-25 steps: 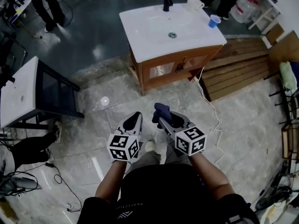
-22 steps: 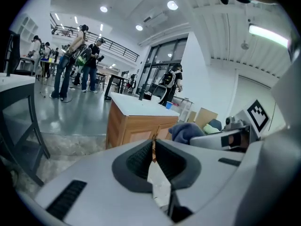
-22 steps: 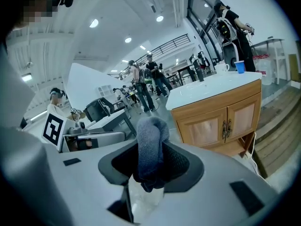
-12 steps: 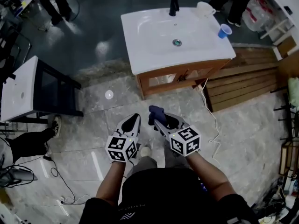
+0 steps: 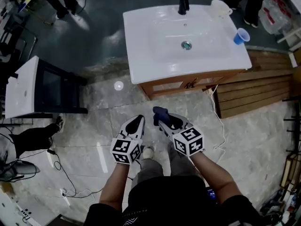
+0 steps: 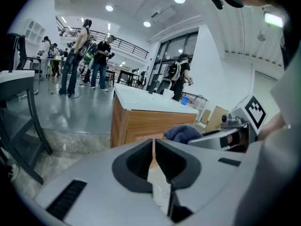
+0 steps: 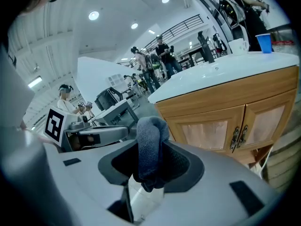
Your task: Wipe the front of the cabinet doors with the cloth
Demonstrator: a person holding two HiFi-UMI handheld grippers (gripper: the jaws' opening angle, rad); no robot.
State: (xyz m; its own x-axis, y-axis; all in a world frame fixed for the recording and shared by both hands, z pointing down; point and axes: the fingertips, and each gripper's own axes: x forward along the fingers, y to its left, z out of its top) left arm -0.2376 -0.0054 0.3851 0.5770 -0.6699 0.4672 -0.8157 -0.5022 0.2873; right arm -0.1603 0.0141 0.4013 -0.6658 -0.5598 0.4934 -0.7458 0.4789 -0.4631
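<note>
The wiping has not begun, as far as I can judge. The person's forearms reach forward and down, side by side, each carrying a gripper at about the same height above the grey marbled tile floor.

The left gripper points ahead towards the cabinet. Its jaws are pressed together with only a hairline seam between the pads, and nothing is held in them. The right gripper, just beside it, is clenched on the dark blue folded cloth. The cloth stands upright between the pads, with a rounded wad bulging above the jaw tips. It hangs in the air and touches nothing else.

Beyond the grippers lies a stretch of bare floor, and a white cable trails across it towards the cabinet's right front corner.

Then comes the light wooden vanity cabinet. Its two pale-panelled doors are shut, and their metal handles meet at the centre seam. The cloth is well apart from them, so both door fronts are left to do. What remains is closing the gap, pressing the wad flat against a panel and working across both doors.

On the white basin top, a blue cup stands at the right edge. A black faucet rises at the far edge.
</note>
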